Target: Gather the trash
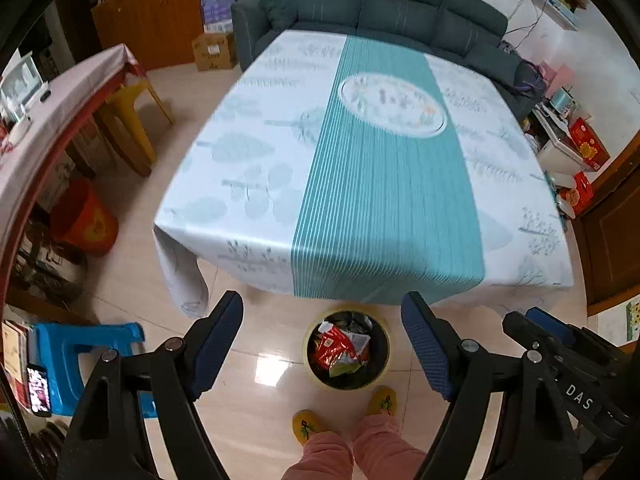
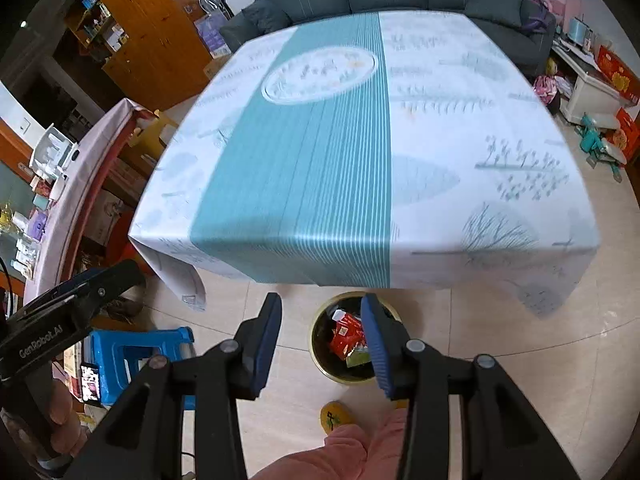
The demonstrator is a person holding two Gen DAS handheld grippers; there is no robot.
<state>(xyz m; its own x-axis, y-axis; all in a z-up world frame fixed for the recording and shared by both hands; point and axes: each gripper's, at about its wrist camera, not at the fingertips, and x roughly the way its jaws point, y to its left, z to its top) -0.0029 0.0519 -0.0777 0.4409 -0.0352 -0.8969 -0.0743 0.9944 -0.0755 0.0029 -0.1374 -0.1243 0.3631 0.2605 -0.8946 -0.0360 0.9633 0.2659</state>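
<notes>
A round yellow trash bin [image 1: 346, 350] stands on the tiled floor just in front of the table, filled with red and green wrappers [image 1: 336, 350]. My left gripper [image 1: 322, 312] hangs high above it, open, with nothing between its blue pads. In the right wrist view the same bin [image 2: 344, 340] lies below my right gripper [image 2: 320, 312], whose jaws stand apart and empty; its right finger hides part of the bin. The table [image 1: 360, 160] wears a white and teal leaf-print cloth, with no trash visible on it.
A person's pink trousers [image 1: 360, 452] and yellow slippers [image 1: 383, 400] are right behind the bin. A blue stool [image 1: 80, 360] stands to the left, a red bucket [image 1: 86, 220] beyond it. A dark sofa [image 1: 380, 8] lies past the table; a side table [image 1: 60, 112] at left.
</notes>
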